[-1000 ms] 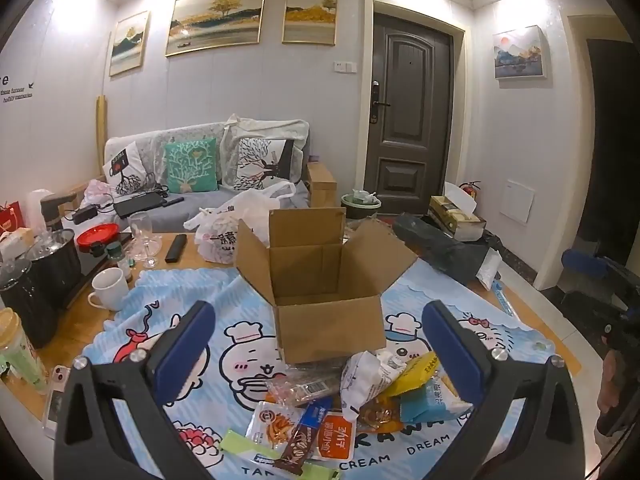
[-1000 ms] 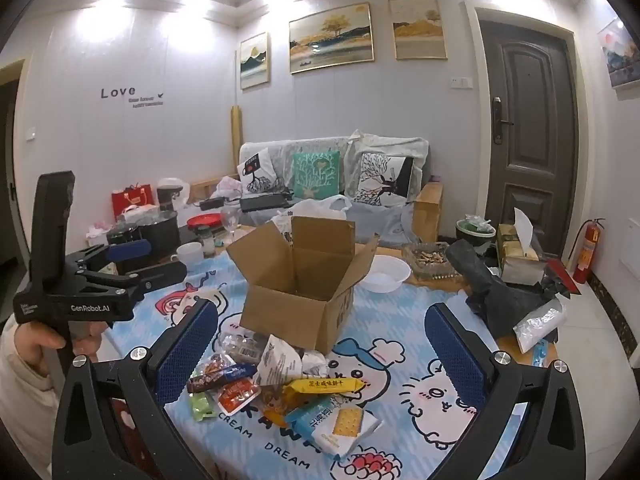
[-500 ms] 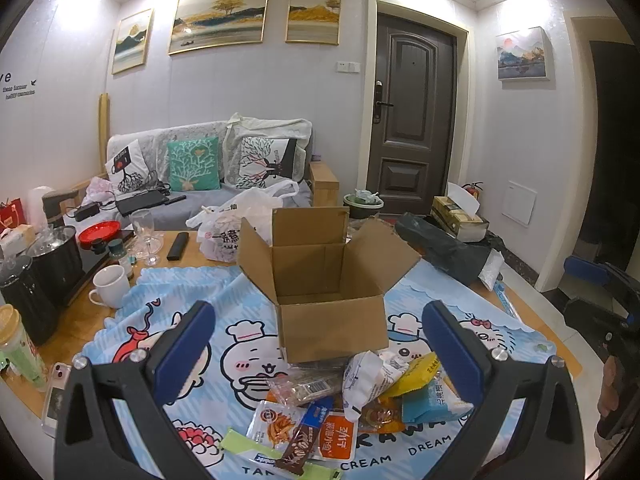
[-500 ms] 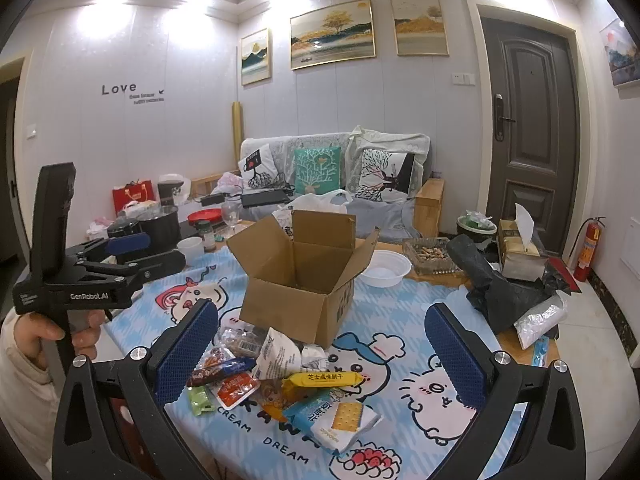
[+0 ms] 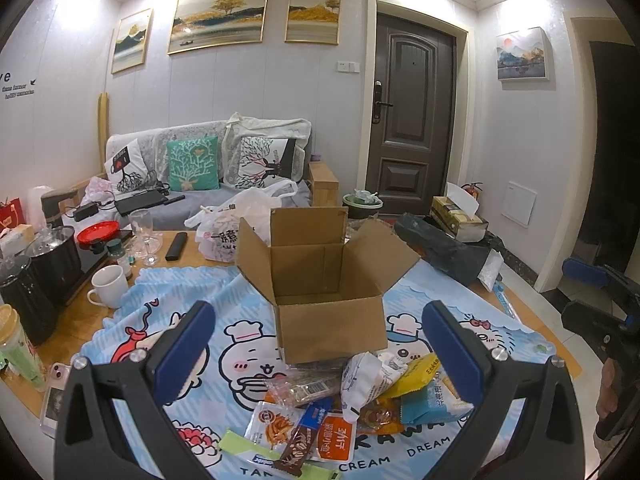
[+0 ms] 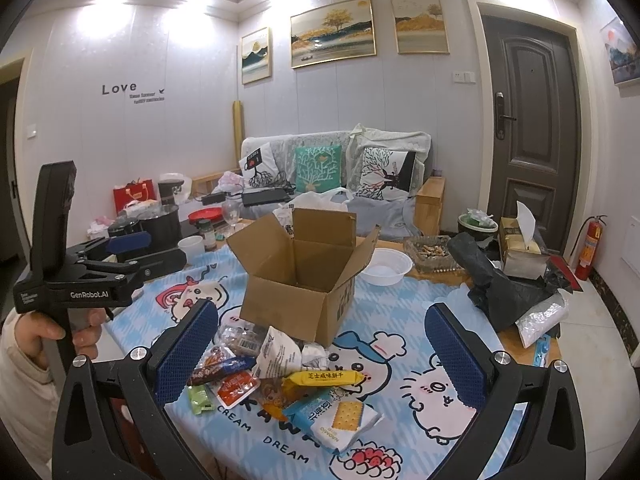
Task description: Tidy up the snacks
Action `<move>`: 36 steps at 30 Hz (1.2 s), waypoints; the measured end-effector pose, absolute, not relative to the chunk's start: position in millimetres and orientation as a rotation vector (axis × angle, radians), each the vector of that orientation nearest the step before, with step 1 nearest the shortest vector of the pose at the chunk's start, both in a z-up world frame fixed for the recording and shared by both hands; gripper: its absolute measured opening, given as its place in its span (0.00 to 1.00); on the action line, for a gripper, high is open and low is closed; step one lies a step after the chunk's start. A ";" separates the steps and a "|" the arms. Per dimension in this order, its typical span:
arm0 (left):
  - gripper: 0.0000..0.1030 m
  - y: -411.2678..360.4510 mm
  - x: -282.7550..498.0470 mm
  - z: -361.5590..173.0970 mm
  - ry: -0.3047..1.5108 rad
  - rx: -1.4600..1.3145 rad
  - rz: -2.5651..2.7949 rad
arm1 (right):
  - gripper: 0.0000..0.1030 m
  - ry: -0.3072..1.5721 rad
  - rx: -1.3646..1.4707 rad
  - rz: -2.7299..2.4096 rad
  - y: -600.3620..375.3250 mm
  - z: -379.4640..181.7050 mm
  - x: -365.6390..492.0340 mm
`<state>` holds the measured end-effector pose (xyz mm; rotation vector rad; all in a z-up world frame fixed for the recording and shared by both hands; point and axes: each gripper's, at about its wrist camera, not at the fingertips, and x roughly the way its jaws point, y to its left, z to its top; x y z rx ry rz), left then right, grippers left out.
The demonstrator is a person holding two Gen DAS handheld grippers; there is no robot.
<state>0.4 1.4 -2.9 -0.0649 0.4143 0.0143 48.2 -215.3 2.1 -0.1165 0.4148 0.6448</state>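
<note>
1. Opening step, by the look of it: snack packets (image 5: 344, 400) heaped at lower centre, touching the empty cardboard box (image 5: 320, 280).
2. Left gripper (image 5: 316, 344) and right gripper (image 6: 320, 344) spread wide, holding nothing.
3. Next, probably: descend onto one packet, then pinch.

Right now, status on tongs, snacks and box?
Left tongs open, empty. Right tongs open, empty. Snacks piled on cloth before open cardboard box. Nothing blocking the box.
</note>
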 end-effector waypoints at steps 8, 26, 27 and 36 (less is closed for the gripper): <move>1.00 1.3 0.4 -3.7 0.414 -0.063 0.009 | 1.00 0.415 -0.117 0.644 -215.3 1.1 48.1; 1.00 -0.5 5.6 -7.1 0.425 -0.073 -0.015 | 1.00 0.425 -0.131 0.643 -207.7 -6.3 46.3; 1.00 -0.8 7.2 -7.6 0.427 -0.072 -0.013 | 1.00 0.418 -0.131 0.641 -206.9 -6.5 45.2; 1.00 5.9 27.9 -12.6 0.444 -0.074 -0.048 | 1.00 0.430 -0.107 0.656 -206.7 -7.4 63.7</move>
